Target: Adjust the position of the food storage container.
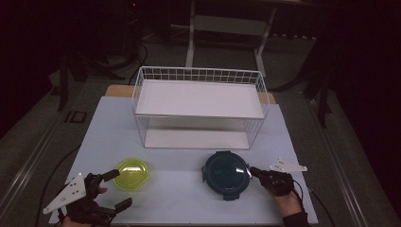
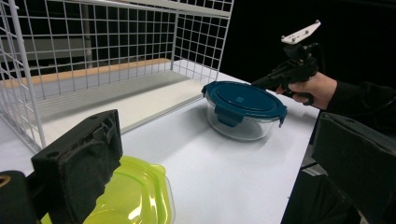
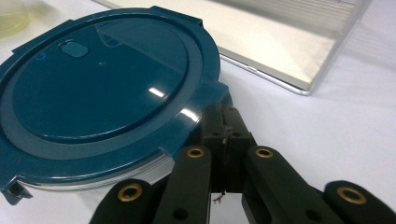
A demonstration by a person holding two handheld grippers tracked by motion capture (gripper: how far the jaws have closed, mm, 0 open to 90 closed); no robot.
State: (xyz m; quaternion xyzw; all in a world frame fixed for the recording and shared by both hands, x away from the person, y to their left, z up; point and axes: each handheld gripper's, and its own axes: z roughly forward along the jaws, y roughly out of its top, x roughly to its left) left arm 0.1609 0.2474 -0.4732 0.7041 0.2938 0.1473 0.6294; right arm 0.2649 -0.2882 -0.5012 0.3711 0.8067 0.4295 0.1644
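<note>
A round glass container with a dark blue clip lid (image 1: 226, 173) stands on the white table at the front right. My right gripper (image 1: 254, 171) is shut, its tips against the lid's right-hand clip tab (image 3: 215, 91); in the right gripper view the closed tips (image 3: 224, 119) hold nothing. A yellow-green lidded container (image 1: 132, 173) sits at the front left. My left gripper (image 1: 117, 190) is open just to its front left. In the left gripper view its jaws stand wide apart, one over the yellow container (image 2: 140, 196), with the blue container (image 2: 245, 106) farther off.
A white wire two-level rack (image 1: 199, 109) stands at the middle back of the table, its open side facing the front. The white table sheet (image 1: 179, 189) ends near both hands. Cables trail on the floor to the left.
</note>
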